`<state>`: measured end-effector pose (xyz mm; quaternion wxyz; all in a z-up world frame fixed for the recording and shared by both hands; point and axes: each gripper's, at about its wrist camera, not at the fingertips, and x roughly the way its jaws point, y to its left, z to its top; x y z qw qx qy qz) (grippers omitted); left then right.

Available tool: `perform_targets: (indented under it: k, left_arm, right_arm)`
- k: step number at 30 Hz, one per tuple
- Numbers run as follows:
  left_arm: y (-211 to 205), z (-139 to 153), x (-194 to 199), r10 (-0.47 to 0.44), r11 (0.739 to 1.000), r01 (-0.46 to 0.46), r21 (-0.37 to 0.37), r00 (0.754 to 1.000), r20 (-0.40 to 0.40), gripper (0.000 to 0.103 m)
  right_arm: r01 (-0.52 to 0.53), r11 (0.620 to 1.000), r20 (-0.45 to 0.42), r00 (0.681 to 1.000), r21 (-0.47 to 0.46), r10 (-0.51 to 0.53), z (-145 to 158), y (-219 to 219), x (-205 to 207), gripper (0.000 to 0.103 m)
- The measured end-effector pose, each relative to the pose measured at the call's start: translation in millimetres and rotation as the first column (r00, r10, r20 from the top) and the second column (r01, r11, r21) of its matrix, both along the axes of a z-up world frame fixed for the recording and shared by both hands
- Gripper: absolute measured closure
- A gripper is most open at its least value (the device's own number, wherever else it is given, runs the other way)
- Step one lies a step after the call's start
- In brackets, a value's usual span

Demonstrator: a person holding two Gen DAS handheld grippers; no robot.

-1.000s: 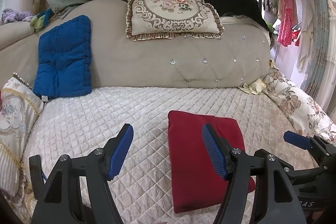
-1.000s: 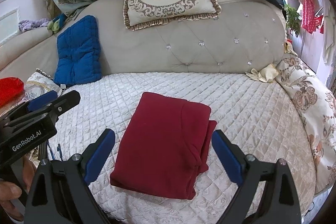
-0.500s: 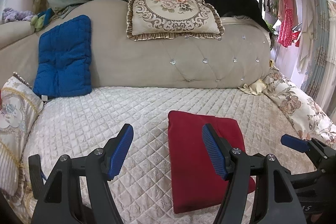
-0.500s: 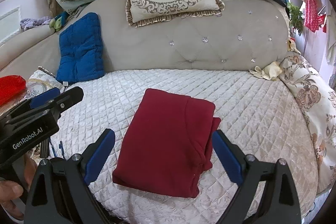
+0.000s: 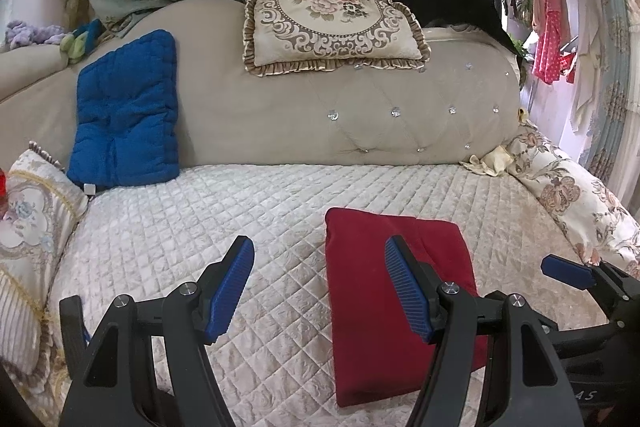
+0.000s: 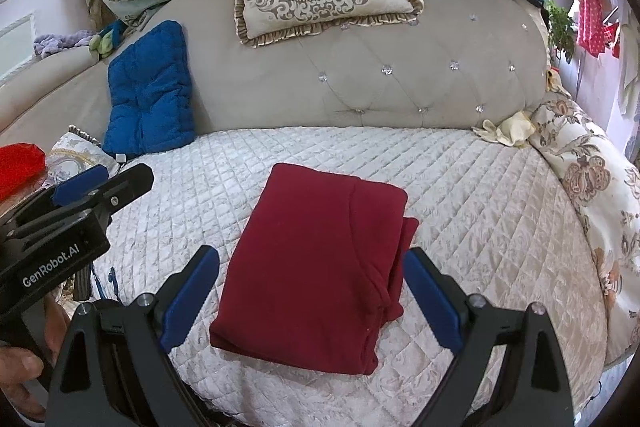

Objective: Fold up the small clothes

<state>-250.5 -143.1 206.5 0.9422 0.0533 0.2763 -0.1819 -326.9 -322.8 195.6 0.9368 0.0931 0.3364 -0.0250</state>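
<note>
A dark red garment (image 6: 316, 259) lies folded into a flat rectangle on the quilted cream sofa seat (image 6: 480, 211); it also shows in the left wrist view (image 5: 376, 307), right of centre. My left gripper (image 5: 320, 287) is open and empty, held above the seat just left of the garment, with its right finger over the cloth's edge. My right gripper (image 6: 312, 295) is open and empty, its two fingers spread either side of the garment's near end, above it. The left gripper's body shows at the left of the right wrist view (image 6: 72, 227).
A blue cushion (image 5: 124, 115) leans on the sofa back at the left. A floral frilled pillow (image 5: 332, 15) sits on top of the backrest. Patterned cushions lie at the left (image 5: 28, 235) and right (image 5: 576, 203) ends. A bright red item (image 6: 20, 167) sits at far left.
Both grippers stay open and nearly still. The right wrist view has shifted slightly, so the garment sits a little higher in it. The garment has not moved on the seat.
</note>
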Motion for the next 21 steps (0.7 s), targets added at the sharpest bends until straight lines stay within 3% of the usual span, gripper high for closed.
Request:
perform_targets:
  k: [21]
  left_arm:
    - [-24.8,-22.2,26.6,-0.015,1.000,0.016,0.023,0.999,-0.045,0.056]
  right_arm:
    - [0.024,1.000,-0.040,0.999,0.017,-0.023,-19.2,-14.2,28.4,0.007]
